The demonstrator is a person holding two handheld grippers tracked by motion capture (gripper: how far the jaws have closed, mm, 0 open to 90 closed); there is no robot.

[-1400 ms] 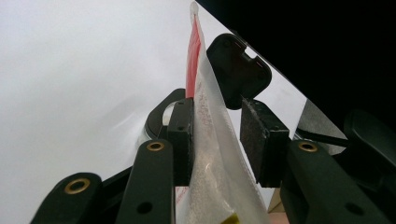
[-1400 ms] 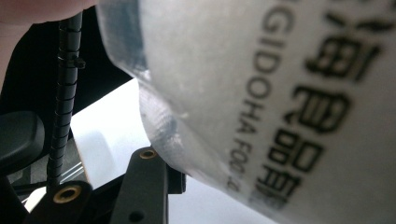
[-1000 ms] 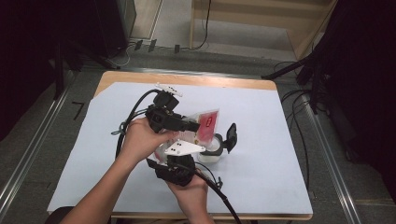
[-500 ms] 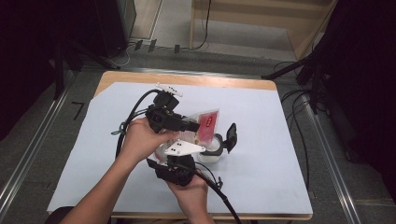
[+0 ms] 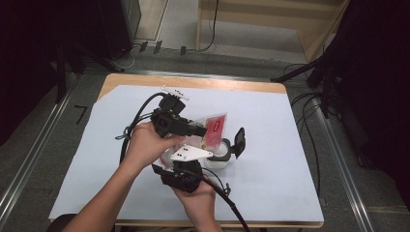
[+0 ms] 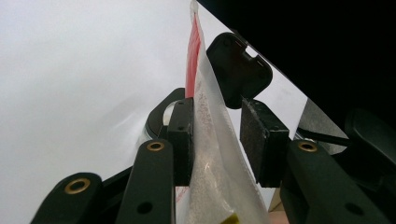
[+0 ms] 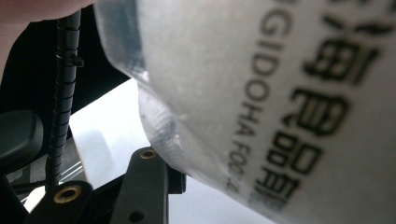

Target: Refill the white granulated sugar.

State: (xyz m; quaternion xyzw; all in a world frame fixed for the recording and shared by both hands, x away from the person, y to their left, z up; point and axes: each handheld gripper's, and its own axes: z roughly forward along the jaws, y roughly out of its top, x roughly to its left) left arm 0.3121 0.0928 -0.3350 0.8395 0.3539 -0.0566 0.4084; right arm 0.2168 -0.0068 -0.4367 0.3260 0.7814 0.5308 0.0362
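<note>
pouch above jar, mid-table

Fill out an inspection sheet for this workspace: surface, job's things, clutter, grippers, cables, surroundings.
Surface: wooden table covered by a pale sheet.
Job's things: clear plastic bag with a red label, raised over a white round jar whose black flip lid stands open.
Clutter: nothing seen.
Grippers: left gripper has the bag between its jaws, against one pad; a firm grip is unclear. Right gripper is close under the bag; its jaws' state is unclear.
Cables: black gripper cables, one looping left, one trailing to the near edge.
Surroundings: floor cables, wooden furniture behind.
</note>
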